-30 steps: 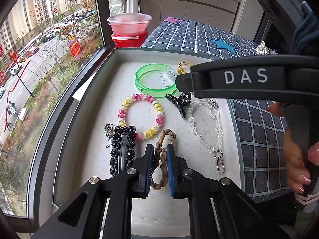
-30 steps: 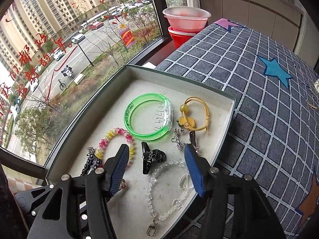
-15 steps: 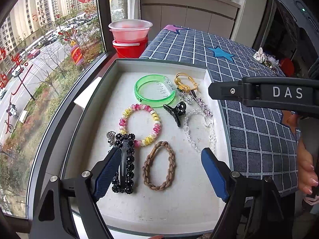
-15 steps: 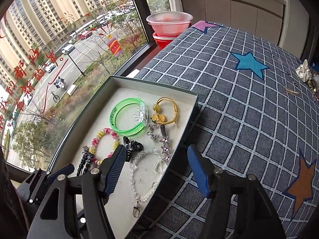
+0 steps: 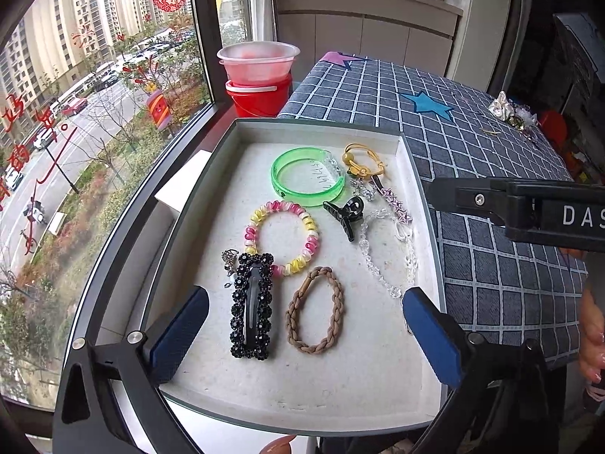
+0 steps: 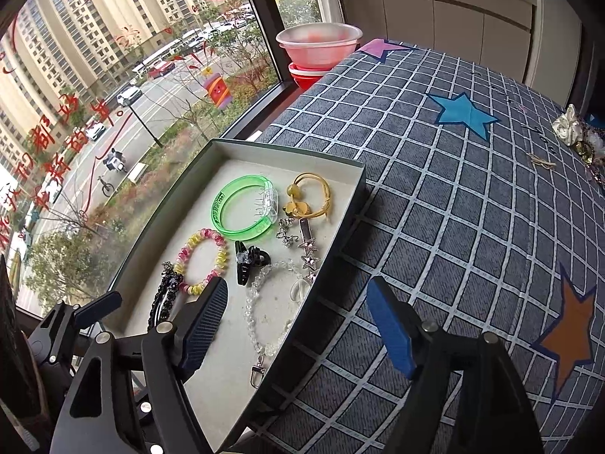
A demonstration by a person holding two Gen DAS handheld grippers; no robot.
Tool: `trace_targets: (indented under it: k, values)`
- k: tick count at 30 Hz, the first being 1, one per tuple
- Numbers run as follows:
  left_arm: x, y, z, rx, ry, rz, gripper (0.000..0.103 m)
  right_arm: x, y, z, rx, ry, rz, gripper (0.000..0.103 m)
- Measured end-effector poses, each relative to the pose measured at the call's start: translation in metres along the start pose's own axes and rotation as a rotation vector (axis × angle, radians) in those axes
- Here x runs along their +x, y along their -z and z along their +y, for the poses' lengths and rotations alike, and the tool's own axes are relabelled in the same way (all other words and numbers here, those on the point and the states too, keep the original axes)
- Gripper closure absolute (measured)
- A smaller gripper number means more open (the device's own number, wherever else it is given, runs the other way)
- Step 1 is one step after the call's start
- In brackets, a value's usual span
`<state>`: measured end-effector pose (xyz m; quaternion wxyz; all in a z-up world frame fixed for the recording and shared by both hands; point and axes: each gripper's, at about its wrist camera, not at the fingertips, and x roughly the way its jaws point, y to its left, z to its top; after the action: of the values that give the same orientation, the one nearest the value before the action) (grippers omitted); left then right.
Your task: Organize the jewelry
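Blue-padded left tongs [image 5: 304, 335] and right tongs [image 6: 298, 327] wide apart, empty

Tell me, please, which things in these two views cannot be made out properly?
- Braided brown hair tie: hidden in the right wrist view behind that gripper's left finger.
- Clear bead chain: its clasp end is covered in the left wrist view by the finger.
- Pile of trinkets: too small and cut by the right wrist view's edge.

A translucent bowl [image 5: 258, 62] sits stacked on a red bucket [image 5: 259, 99] beside the checkered star-patterned tablecloth [image 6: 453, 196].
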<state>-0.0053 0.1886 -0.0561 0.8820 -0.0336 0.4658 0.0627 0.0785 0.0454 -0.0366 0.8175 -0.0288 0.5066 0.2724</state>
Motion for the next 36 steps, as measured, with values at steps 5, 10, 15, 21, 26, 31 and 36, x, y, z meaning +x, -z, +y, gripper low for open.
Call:
trace_targets:
  k: [5, 10, 15, 21, 26, 31, 36]
  values:
    - [-0.014, -0.001, 0.004, 0.002, -0.005, -0.03, 0.0, -0.015, 0.005, 0.005, -0.02, 0.033, -0.01, 0.021]
    - [-0.029, -0.003, 0.011, 0.003, -0.025, -0.06, 0.0, -0.034, 0.007, 0.015, -0.061, 0.086, -0.044, 0.016]
    - [-0.042, -0.004, 0.017, -0.003, -0.035, -0.083, 0.0, -0.049, 0.01, 0.028, -0.099, 0.12, -0.069, 0.009]
    - [-0.056, -0.003, 0.021, -0.008, -0.032, -0.102, 0.0, -0.058, 0.016, 0.042, -0.159, 0.201, -0.088, 0.009]
    - [-0.06, -0.003, 0.022, -0.015, -0.035, -0.091, 0.0, -0.065, 0.019, 0.05, -0.186, 0.222, -0.1, 0.009]
    - [-0.063, -0.002, 0.021, -0.016, -0.048, -0.098, 0.0, -0.068, 0.019, 0.052, -0.191, 0.227, -0.11, 0.009]
    - [-0.062, -0.002, 0.023, -0.023, -0.054, -0.094, 0.0, -0.069, 0.02, 0.053, -0.191, 0.229, -0.109, 0.009]
